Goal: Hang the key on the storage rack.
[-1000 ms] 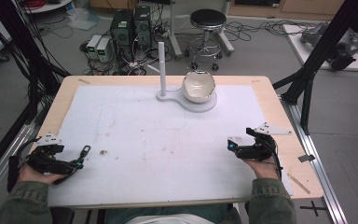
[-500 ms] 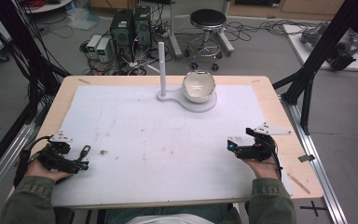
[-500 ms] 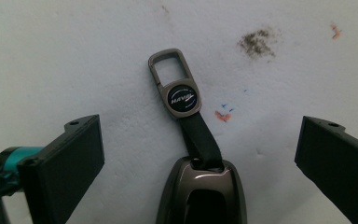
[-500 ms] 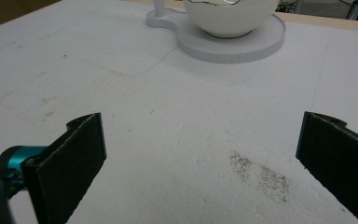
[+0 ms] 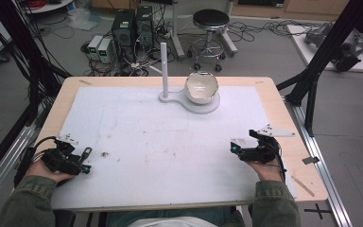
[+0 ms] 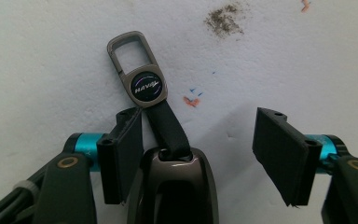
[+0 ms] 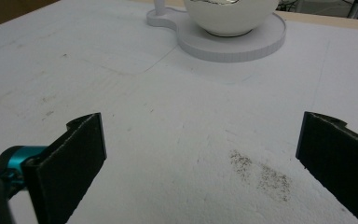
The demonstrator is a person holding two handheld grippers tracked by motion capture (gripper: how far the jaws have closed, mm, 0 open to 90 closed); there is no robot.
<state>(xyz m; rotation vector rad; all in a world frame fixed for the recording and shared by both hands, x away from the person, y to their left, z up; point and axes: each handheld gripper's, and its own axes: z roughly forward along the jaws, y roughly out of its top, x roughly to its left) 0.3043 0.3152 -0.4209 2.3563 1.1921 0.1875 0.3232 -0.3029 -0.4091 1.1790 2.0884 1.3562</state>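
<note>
- In the high view, a person is sitting at the 6 o'clock side of a table (image 5: 283, 106) that is wearing a white sheet (image 5: 170, 142).
- The left gripper (image 5: 82, 163) is lying low at about 8 o'clock, and the left hand (image 5: 45, 169) is holding it.
- A small dark key fob (image 5: 86, 152) is lying just by its tip, too small here to tell more.
- The right gripper (image 5: 233, 148) is sitting at about 4 o'clock in the right hand (image 5: 264, 170), pointing toward 9 o'clock.
- A white bowl (image 5: 201, 87) is resting on a white stand (image 5: 203, 105) at 12 o'clock, with a thin white post (image 5: 164, 68) standing up beside it.
- In the left gripper view, the jaws are standing wide apart.
- The key fob's dark shiny body (image 6: 172, 191) is lying between them, close against the jaw at 9 o'clock, and well away from the other jaw.
- Its black strap (image 6: 168, 126) is running up to a metal clip (image 6: 137, 70) at 11 o'clock, with a round badge (image 6: 145, 86) reading HAVAL.
- In the right gripper view, the jaws are spread wide over the bare sheet, pinching nothing.
- A dusty grey smudge (image 7: 261, 175) is showing between them, toward the jaw at 3 o'clock.
- The bowl on its stand is sitting at 12 o'clock.
</note>
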